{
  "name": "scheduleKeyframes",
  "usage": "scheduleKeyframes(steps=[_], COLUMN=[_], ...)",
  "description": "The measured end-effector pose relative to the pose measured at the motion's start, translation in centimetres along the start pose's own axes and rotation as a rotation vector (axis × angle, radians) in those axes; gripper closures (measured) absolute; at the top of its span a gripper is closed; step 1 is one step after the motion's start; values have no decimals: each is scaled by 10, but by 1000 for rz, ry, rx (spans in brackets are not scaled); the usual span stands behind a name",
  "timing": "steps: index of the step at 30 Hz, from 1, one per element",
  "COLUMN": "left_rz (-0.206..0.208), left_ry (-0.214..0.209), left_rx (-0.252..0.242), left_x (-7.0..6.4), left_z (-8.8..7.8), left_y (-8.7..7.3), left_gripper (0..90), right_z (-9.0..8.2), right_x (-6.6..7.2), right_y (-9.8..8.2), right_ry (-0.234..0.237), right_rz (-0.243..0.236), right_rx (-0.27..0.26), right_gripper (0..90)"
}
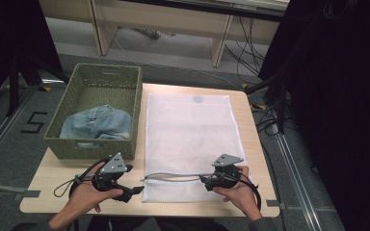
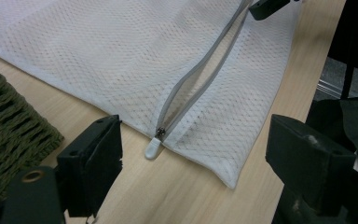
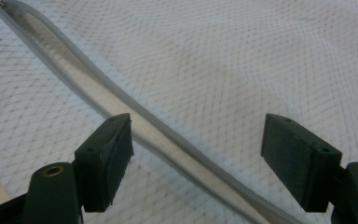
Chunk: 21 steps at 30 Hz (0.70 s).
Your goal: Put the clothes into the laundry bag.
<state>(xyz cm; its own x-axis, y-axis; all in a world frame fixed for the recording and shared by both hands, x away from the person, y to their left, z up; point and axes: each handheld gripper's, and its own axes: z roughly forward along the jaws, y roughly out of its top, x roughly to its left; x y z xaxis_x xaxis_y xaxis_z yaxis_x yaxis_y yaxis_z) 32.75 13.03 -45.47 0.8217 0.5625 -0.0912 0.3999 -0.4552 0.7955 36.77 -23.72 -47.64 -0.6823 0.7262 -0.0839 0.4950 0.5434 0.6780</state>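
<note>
A white mesh laundry bag (image 1: 188, 130) lies flat on the wooden table (image 1: 53, 178). Its grey zipper (image 1: 173, 177) runs along the near edge and gapes open. My left gripper (image 1: 134, 191) rests by the bag's near left corner, open. In the left gripper view the white zipper pull (image 2: 152, 148) lies on the wood just ahead of and between the open jaws of my left gripper (image 2: 193, 140). My right gripper (image 1: 207, 182) sits over the right part of the zipper, open. In the right gripper view the zipper (image 3: 135, 126) crosses between the wide jaws of my right gripper (image 3: 198, 140), with no pad touching it.
A green woven basket (image 1: 96, 144) stands on the table left of the bag, with folded blue jeans (image 1: 96, 125) inside. The table's near edge lies just behind both hands. Cables and furniture legs are on the floor beyond the table.
</note>
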Motion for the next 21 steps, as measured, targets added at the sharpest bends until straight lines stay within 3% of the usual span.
scheduleKeyframes(steps=[2,4,5,7,8,11,12,17,21], left_rz=[14,12,6,-4,-4,-5,-6,1,2], left_ry=[1,2,2,4,4,5,5,7,7], left_rx=[13,12,8,6,6,7,6,14,14], left_x=[1,1,1,1,1,2,2,2,2], left_z=[-1,-1,0,0,0,0,0,-1,-1], left_y=[0,0,0,0,0,0,0,0,0], left_gripper=[179,179,179,179,179,179,179,182,182], right_z=[6,12,13,22,25,33,33,37,43], right_x=[-1,-1,-1,0,-1,-1,1,3,-1], right_y=[3,4,6,7,11,11,11,13,12], right_ry=[8,-7,4,-8,8,-1,16,30,9], right_rz=[-15,-26,-27,-40,-58,-57,-32,-49,-56], right_rx=[30,7,35,6,53,24,52,79,92], right_gripper=[262,265,268,277,278,281,285,305,325])
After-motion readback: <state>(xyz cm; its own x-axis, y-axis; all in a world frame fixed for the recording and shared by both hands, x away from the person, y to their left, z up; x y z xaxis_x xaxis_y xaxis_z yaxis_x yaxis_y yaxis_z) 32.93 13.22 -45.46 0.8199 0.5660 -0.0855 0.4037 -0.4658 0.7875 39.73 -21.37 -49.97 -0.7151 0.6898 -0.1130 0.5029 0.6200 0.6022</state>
